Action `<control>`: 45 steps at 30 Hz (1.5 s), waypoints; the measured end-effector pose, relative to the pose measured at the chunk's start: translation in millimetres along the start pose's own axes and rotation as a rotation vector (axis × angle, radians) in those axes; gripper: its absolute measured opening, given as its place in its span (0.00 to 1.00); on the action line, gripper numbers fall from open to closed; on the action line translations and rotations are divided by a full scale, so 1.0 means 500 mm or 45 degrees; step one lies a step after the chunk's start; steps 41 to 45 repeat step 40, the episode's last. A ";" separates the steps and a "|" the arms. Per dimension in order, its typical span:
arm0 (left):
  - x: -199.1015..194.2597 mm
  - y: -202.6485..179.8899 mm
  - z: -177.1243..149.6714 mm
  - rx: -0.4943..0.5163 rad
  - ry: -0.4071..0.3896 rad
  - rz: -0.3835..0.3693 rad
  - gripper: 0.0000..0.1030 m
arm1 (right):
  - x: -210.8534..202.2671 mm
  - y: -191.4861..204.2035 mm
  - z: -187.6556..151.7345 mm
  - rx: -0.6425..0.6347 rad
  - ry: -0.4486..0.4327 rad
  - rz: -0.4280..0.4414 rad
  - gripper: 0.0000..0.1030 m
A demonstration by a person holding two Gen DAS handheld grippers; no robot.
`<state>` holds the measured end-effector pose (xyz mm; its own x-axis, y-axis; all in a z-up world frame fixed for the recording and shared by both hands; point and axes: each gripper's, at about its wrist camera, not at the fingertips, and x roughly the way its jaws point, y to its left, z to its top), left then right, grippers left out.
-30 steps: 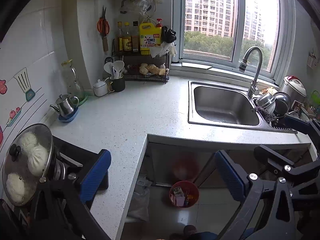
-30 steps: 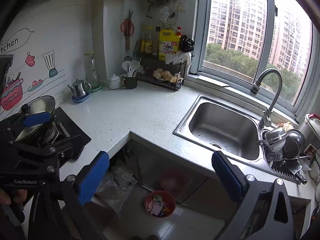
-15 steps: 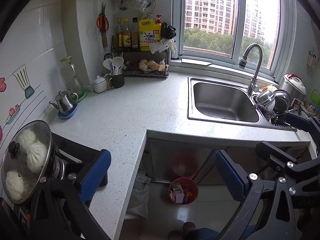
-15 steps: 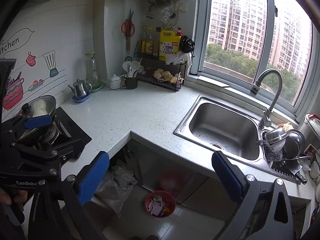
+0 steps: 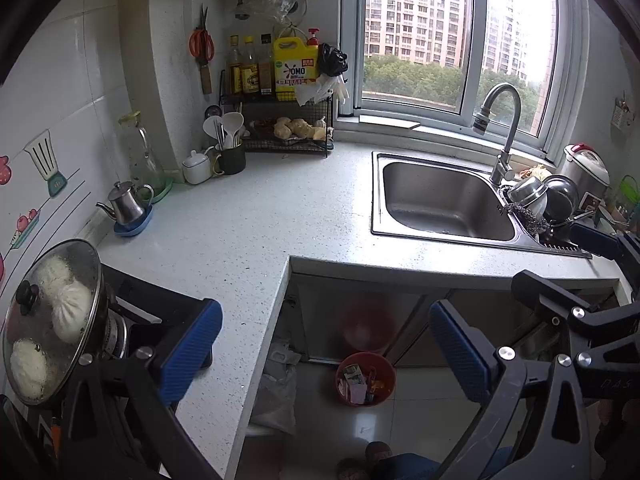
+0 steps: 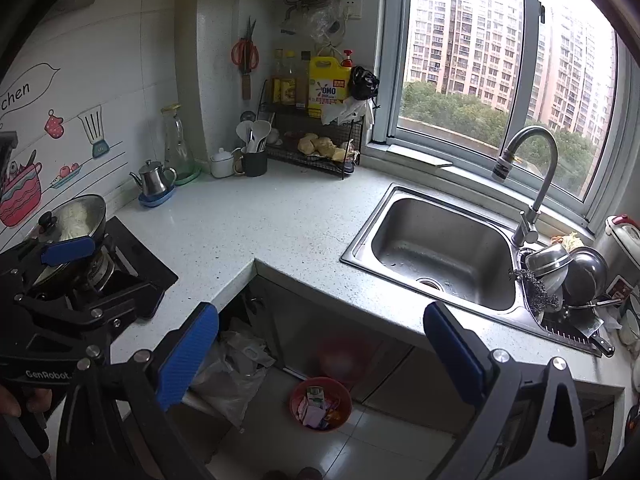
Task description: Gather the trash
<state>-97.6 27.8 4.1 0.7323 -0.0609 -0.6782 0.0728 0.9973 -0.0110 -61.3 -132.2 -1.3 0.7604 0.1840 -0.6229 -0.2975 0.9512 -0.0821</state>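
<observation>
The step in hand looks like the approach to the red bin (image 6: 320, 402), which stands on the floor under the worktop (image 6: 256, 220), below and left of the sink (image 6: 440, 248). It already holds paper scraps and wrappers. To do it well, lower both tools together past the worktop edge, keeping clear of the crumpled plastic bag (image 6: 234, 376) just left of the bin (it could snag a finger).

The left tool (image 5: 324, 354) is spread wide, holding and touching nothing. The right tool (image 6: 320, 350) is likewise spread wide and empty.
</observation>
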 end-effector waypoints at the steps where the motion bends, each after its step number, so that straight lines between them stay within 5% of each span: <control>1: -0.001 0.001 0.001 -0.002 0.000 -0.003 1.00 | 0.000 -0.001 0.000 0.001 0.001 -0.004 0.99; 45: 0.009 -0.032 -0.002 0.023 0.019 -0.009 1.00 | 0.006 -0.017 -0.012 0.021 0.041 -0.002 0.99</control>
